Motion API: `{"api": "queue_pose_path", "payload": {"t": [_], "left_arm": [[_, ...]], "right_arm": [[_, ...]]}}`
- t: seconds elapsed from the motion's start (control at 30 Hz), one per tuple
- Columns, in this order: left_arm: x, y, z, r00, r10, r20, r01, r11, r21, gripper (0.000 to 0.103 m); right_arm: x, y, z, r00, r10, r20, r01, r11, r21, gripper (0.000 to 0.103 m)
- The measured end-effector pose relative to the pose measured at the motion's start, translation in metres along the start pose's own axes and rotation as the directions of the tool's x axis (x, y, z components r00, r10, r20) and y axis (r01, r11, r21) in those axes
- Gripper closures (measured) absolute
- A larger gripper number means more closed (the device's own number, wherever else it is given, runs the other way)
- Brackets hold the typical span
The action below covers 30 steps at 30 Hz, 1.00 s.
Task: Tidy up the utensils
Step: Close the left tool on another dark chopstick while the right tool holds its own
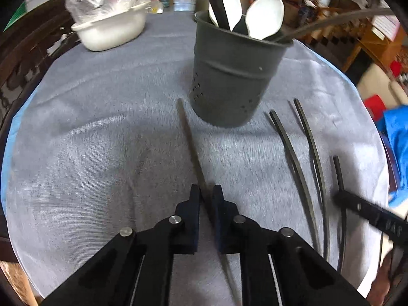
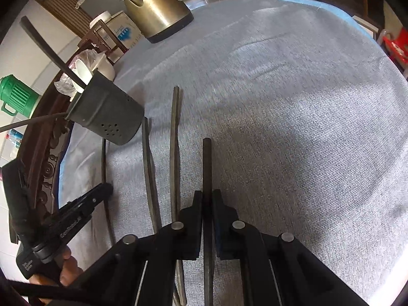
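Note:
A dark grey perforated utensil holder (image 1: 229, 76) stands on the cloth with white spoons (image 1: 265, 15) and dark chopsticks in it. My left gripper (image 1: 207, 190) is shut on a thin dark chopstick (image 1: 188, 137) that lies pointing toward the holder's base. My right gripper (image 2: 207, 193) is shut on another dark chopstick (image 2: 207, 163) that points away from me. Between the two held sticks, two more chopsticks (image 2: 149, 173) (image 2: 174, 140) lie loose on the cloth. The holder (image 2: 109, 117) sits at the left of the right wrist view, with the left gripper (image 2: 84, 206) below it.
A grey cloth (image 2: 293, 102) covers the round table. A white basin (image 1: 109, 30) with plastic bags stands at the far left, and a metal kettle (image 2: 158, 7) behind the holder. A green jug (image 2: 15, 97) and a carved wooden chair sit beyond the table edge.

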<state>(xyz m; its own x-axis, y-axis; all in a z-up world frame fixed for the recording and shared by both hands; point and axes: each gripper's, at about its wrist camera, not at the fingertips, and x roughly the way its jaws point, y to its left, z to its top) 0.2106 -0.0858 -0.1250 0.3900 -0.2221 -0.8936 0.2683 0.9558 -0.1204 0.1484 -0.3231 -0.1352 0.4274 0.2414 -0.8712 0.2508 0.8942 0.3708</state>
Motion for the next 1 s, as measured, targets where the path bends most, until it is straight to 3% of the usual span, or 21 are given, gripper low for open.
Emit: {"api": "queue_pose_path", "payload": {"t": [0.13,0.3,0.37,0.43,0.47,0.7,0.77,0.93,1.0], "left_arm": [[-0.007,0.012,-0.01,0.998,-0.053,-0.04,0.056,0.994,0.092,0.094],[-0.007,0.033,-0.003,0.986,-0.127,-0.107,0.136,0.987,0.082,0.094],[-0.005,0.037,0.004,0.985,-0.128,-0.12,0.136,0.989,0.062,0.088],[-0.003,0.04,0.01,0.983,-0.133,-0.127,0.139,0.99,0.034,0.066],[-0.002,0.042,0.016,0.983,-0.135,-0.123,0.138,0.99,0.011,0.062],[0.008,0.034,0.028,0.992,-0.088,-0.093,0.087,0.996,-0.013,0.061],[0.013,0.027,0.032,0.993,-0.082,-0.083,0.081,0.997,-0.011,0.065],[0.021,0.019,0.04,0.997,-0.046,-0.069,0.046,0.999,0.004,0.096],[0.023,0.019,0.042,0.997,-0.044,-0.065,0.044,0.999,-0.007,0.096]], "right_arm": [[-0.001,-0.001,-0.001,1.0,0.004,-0.001,-0.004,1.0,0.007,0.094],[0.006,0.001,0.008,1.0,-0.002,-0.021,0.003,1.0,0.013,0.094],[0.011,0.005,0.018,0.999,-0.011,-0.04,0.011,1.0,0.006,0.094],[0.015,0.007,0.026,0.998,-0.013,-0.055,0.014,1.0,0.011,0.094],[0.017,0.009,0.03,0.998,-0.017,-0.062,0.018,1.0,0.006,0.093],[0.027,0.021,0.05,0.995,-0.075,-0.069,0.074,0.997,-0.017,0.093],[0.029,0.025,0.054,0.994,-0.092,-0.066,0.09,0.996,-0.027,0.093],[0.036,0.036,0.063,0.987,-0.151,-0.056,0.146,0.986,-0.083,0.093],[0.037,0.039,0.064,0.983,-0.174,-0.051,0.168,0.981,-0.101,0.095]]}}
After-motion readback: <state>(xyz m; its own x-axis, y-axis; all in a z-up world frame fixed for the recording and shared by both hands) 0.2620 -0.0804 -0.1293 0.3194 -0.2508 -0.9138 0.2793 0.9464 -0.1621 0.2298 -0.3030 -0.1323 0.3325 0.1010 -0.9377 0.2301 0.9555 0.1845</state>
